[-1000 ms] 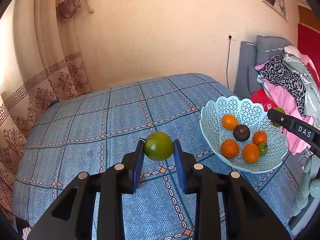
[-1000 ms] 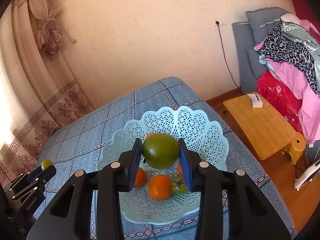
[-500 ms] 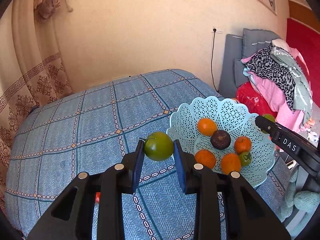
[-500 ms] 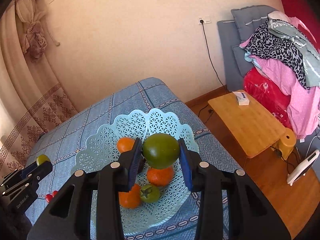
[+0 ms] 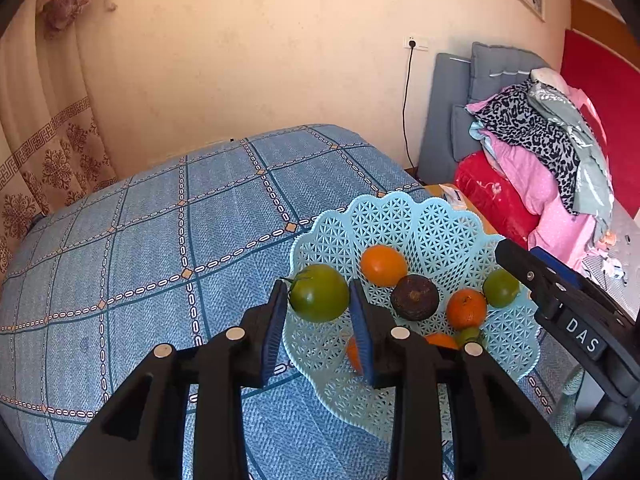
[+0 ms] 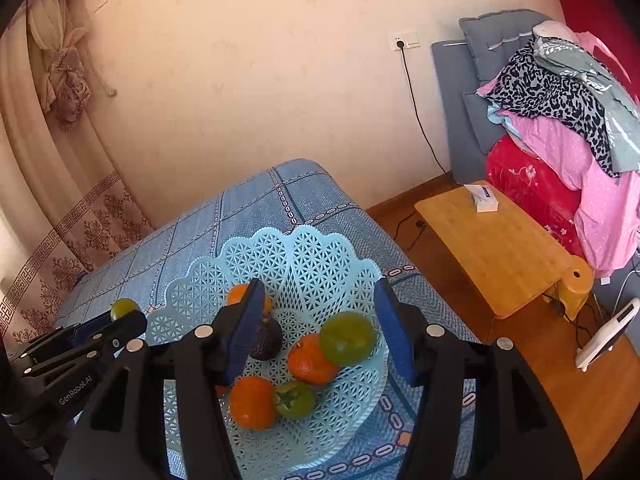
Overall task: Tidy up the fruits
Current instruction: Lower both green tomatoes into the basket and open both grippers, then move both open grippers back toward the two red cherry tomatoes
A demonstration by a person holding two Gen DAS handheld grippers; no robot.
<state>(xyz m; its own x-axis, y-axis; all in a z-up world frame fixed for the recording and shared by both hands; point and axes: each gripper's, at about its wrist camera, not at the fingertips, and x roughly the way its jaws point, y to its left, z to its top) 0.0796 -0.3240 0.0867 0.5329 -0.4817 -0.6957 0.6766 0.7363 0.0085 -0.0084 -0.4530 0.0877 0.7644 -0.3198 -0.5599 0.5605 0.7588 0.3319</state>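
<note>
My left gripper (image 5: pixel 318 322), jaws just easing apart, carries a green tomato (image 5: pixel 319 293) above the basket (image 5: pixel 404 216) near rim, while my right gripper (image 6: pixel 320 328) gapes wide over its dropped green fruit (image 6: pixel 347 338) inside.

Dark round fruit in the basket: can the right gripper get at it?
Probably yes. The right gripper hangs over the basket; its jaws have just been opening with nothing pressed between them, and the dark fruit lies uncovered by its left finger. The orange beside it might get nudged.
</note>
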